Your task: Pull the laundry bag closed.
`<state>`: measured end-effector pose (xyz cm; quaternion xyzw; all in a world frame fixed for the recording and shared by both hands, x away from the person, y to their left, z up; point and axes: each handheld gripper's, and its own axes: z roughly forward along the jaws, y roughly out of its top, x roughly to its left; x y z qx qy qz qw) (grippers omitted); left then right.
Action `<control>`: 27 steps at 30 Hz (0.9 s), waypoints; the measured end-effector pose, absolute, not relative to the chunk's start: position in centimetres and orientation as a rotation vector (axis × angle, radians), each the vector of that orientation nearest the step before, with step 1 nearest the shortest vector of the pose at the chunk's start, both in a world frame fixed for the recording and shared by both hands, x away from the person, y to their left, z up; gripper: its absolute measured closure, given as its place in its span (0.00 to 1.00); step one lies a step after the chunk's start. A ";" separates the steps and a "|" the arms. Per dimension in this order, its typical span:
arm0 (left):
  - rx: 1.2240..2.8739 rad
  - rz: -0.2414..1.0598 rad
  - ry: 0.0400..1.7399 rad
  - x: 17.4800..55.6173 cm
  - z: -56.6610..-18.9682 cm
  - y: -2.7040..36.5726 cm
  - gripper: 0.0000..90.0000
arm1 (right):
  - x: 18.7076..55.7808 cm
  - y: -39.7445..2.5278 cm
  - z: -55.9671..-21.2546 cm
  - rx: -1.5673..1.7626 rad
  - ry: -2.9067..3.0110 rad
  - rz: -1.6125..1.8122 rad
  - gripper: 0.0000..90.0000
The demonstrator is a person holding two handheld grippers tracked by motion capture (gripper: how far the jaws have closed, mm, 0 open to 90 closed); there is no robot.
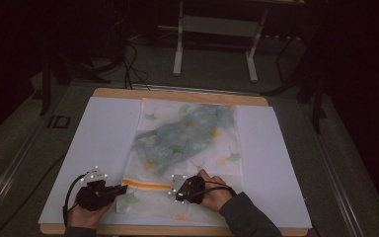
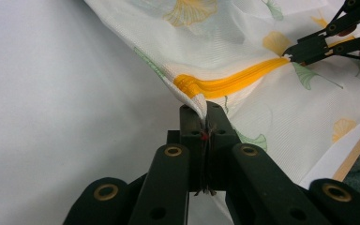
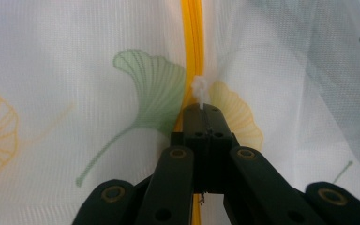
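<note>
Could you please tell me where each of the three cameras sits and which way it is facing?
High view: above the person's side, looking forward and down on the table; forearms, both hands.
Left gripper view: on the left gripper, looking along its jaws, shut on the mesh bag by the zipper end.
Right gripper view: on the right gripper, jaws shut on the zipper pull.
All share the bag's orange zipper.

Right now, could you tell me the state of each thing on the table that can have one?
Mesh bag: flat on the table, holding a grey-green garment.
Orange zipper: closed along the visible stretch.
Zipper pull: pinched by the right gripper.
Left gripper: shut on the bag's corner.
</note>
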<state>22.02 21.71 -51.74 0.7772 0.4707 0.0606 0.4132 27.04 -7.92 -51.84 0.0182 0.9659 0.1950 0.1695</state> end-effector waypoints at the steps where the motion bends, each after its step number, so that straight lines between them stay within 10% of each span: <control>1: 1.952 0.152 1.184 22.0 -51.8 21.7 0.98 | 27.1 -8.0 -51.9 0.048 2.742 0.554 1.00; 27: 1.951 0.147 1.184 22.0 -51.8 21.8 0.98 | 27.1 -10.8 -51.8 0.090 2.732 0.517 1.00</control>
